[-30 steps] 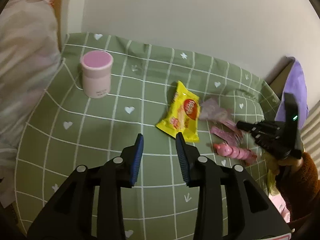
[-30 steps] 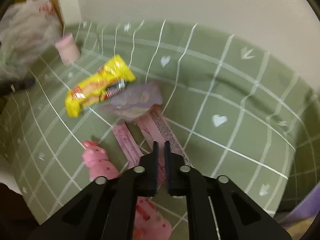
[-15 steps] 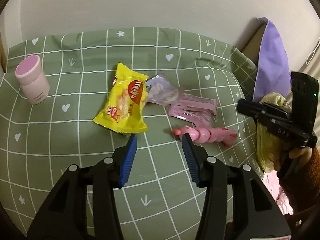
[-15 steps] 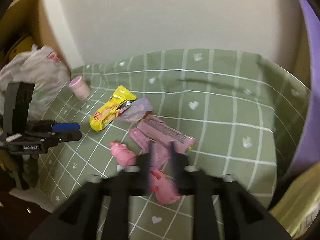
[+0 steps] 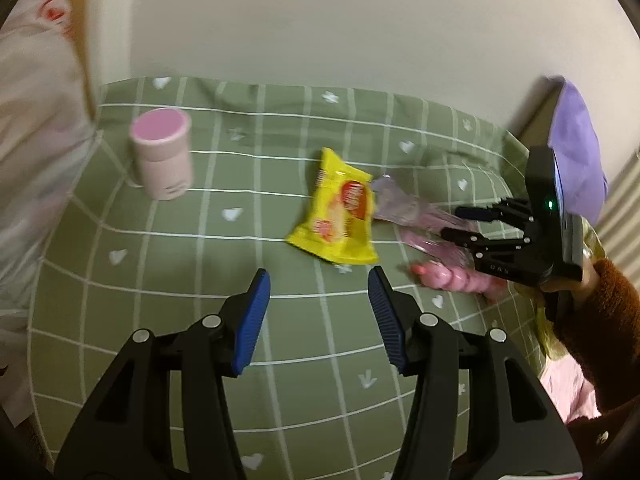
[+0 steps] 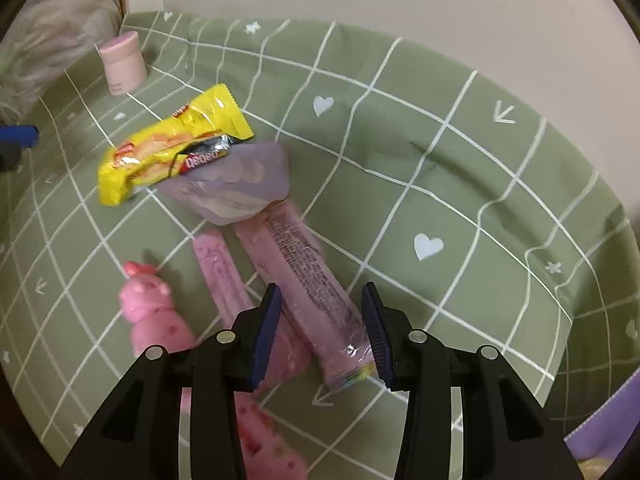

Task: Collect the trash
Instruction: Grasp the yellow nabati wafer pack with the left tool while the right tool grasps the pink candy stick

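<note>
**Wrappers lying across green checked tablecloth**

Green checked tablecloth (image 5: pixel 200 280) is carrying litter: left gripper (image 5: pixel 319 292) is hovering agape before a yellow snack wrapper (image 5: pixel 340 220); right gripper (image 6: pixel 320 330) is straddling, unclosed, a long pink plastic wrapper (image 6: pixel 308 280).

Little print can be read. The right gripper's (image 5: pixel 460 224) black body carries pale letters that look like "DAS" in the left wrist view. On the yellow snack wrapper (image 6: pixel 168 148), near the middle of the green checked cloth (image 6: pixel 440 184), a dark strip bears white lettering, upside down and not legible. The long pink wrapper (image 6: pixel 308 280) shows fine dark print, too small to read.
</note>
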Available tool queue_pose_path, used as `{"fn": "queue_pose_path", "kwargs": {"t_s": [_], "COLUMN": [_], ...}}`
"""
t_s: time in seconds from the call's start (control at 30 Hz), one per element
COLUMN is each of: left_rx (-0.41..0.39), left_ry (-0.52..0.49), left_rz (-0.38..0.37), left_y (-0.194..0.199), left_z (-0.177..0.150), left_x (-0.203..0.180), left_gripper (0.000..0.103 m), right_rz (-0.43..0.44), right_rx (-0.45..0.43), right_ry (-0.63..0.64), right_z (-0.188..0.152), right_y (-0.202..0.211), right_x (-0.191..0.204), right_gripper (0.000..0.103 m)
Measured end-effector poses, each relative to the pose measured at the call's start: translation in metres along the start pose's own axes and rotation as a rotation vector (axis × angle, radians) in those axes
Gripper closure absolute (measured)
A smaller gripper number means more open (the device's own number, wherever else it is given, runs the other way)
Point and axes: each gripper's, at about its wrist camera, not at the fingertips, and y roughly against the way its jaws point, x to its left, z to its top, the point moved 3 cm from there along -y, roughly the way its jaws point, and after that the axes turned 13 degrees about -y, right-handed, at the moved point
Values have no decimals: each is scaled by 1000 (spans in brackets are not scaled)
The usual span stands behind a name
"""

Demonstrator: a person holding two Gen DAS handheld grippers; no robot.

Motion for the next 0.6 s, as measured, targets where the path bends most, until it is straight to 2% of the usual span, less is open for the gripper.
{"fn": "queue_pose_path", "kwargs": {"t_s": [0.03,0.13,0.23,0.37,0.47,0.6], "left_rx": [1,3,6,9,29,21], "left_ry": [9,12,-13,-28,-34,-67], "left_rz": [3,3,-2,-24,-29,-28], "left_y": [0,-1,-5,-21,-37,-53], "left_z": [0,1,3,8,10,17], "left_x": [4,7,3,-2,-4,-11], "left_gripper": [54,54,54,54,54,50], "right_rz": [-18,64,123,189,223,199], "right_rx": [-3,-7,-79,-154,-166,-169], "right_ry": [-20,-133,-242,-374,-445,-512], "right_z": [1,3,1,-20,-36,-60], "right_y": [-1,9,41,87,106,121], "right_x": [-3,-12,-24,-36,-42,-44], "right_gripper": [80,93,93,93,93,93]}}
